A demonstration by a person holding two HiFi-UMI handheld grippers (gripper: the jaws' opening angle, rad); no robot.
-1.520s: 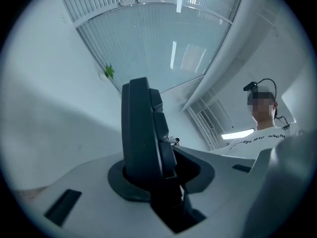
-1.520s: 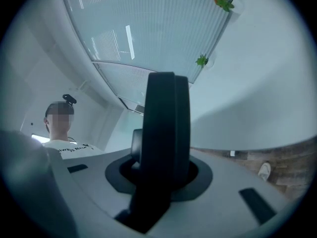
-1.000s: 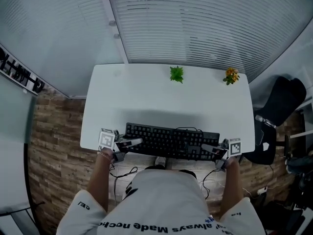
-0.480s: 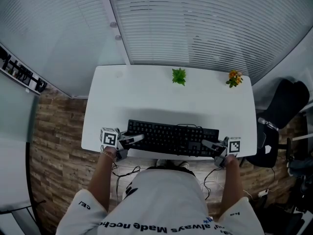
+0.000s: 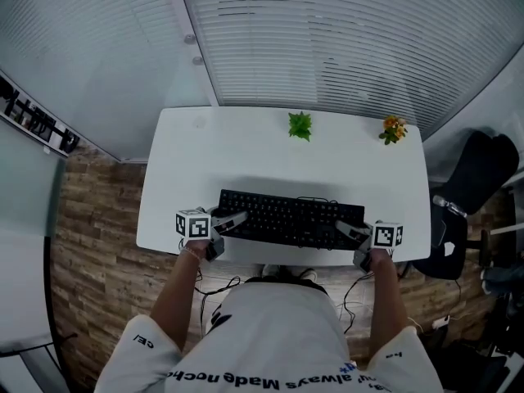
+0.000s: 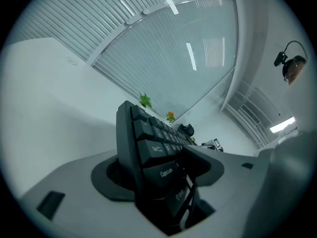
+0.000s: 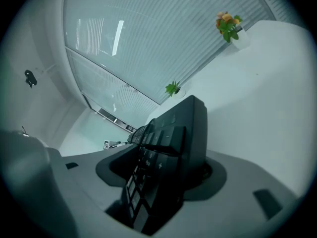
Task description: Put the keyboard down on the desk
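We see the black rectangular plastic keyboard [image 5: 291, 218] lying flat near the front edge of the white bench [image 5: 246, 154], our left claw [image 5: 233, 219] and right claw [image 5: 348, 229] opening around its ends, so only drawing them away seems left.

Black keyboard [image 5: 291, 219] flat on white desk [image 5: 205, 162], near front edge
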